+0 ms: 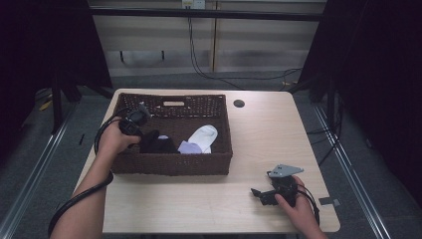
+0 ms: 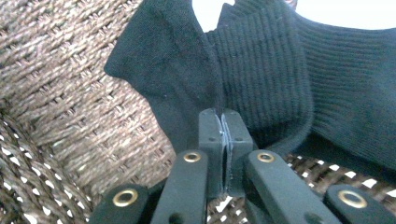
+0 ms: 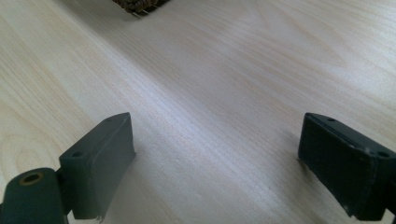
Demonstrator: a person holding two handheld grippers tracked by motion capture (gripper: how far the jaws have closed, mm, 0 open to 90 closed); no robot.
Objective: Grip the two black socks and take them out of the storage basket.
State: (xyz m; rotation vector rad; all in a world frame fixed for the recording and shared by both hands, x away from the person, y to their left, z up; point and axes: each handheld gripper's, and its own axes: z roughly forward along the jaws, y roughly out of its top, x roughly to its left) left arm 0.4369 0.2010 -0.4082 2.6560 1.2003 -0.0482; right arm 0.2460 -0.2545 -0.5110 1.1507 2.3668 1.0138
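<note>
Where the woven basket [image 1: 171, 164] sits toward the far left of the pale wooden tabletop [image 1: 259, 139], the left hand-held gripper [image 1: 141, 124] reaches down over its left wall into the inside, held by the person's left hand [image 1: 115, 140]; in the left gripper view its two black jaws are pressed together on a fold of a black sock [image 2: 261, 79], the ribbed cloth pinched in the narrow seam between them and spreading up and to the right; brown wicker of the basket [image 2: 56, 93] lies behind and to the left of the sock; from above, the black sock [image 1: 158, 144] lies in the left half of the basket, with a pale lilac piece of cloth [image 1: 189, 147] just beside it and a white sock [image 1: 204, 134] to the right of that, touching the lilac piece; the right hand-held gripper [image 1: 256, 192] rests low over the near right part of the tabletop, well apart from the basket, gripped by the right hand [image 1: 296, 206], with a grey plate on top; in the right gripper view its jaws stand wide apart with nothing between them, bare wood grain [image 3: 219, 93] under them and a corner of the basket [image 3: 140, 5] at the top edge.
</note>
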